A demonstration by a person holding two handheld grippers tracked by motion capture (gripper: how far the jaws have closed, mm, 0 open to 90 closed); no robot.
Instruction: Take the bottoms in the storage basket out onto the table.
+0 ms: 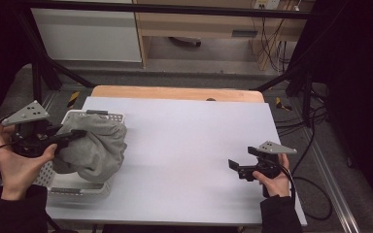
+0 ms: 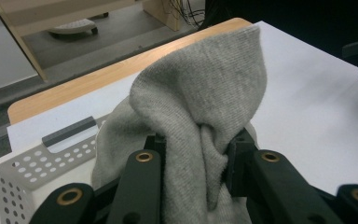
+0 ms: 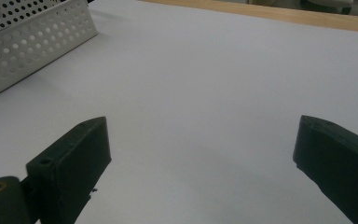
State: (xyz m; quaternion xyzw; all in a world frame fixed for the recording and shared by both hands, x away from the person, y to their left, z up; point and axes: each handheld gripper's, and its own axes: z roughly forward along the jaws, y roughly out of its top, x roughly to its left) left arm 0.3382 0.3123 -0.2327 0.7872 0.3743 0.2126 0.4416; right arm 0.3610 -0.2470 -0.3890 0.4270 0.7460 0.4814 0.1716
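Left tongs [image 2: 196, 154] clamped on grey knit garment [image 1: 94, 145], bulk draped over white perforated basket [image 1: 80, 189] at 9 o'clock. Risk judged: basket dragged or tipped if snagged. Right tongs [image 3: 200, 163] wide open, nothing held, at 4 o'clock.

In the left gripper view, the tips of the left tongs [image 2: 196, 154] are buried in the folds of the grey cloth [image 2: 205, 98], whose lower part is cut off by the bottom edge, and the white perforated basket [image 2: 23, 175] is cropped at the left edge. In the high view, the inside of the basket [image 1: 73, 187] is largely covered by the cloth [image 1: 94, 145]. In the right gripper view, the right tongs [image 3: 200, 154] are truncated by the lower and right edges.
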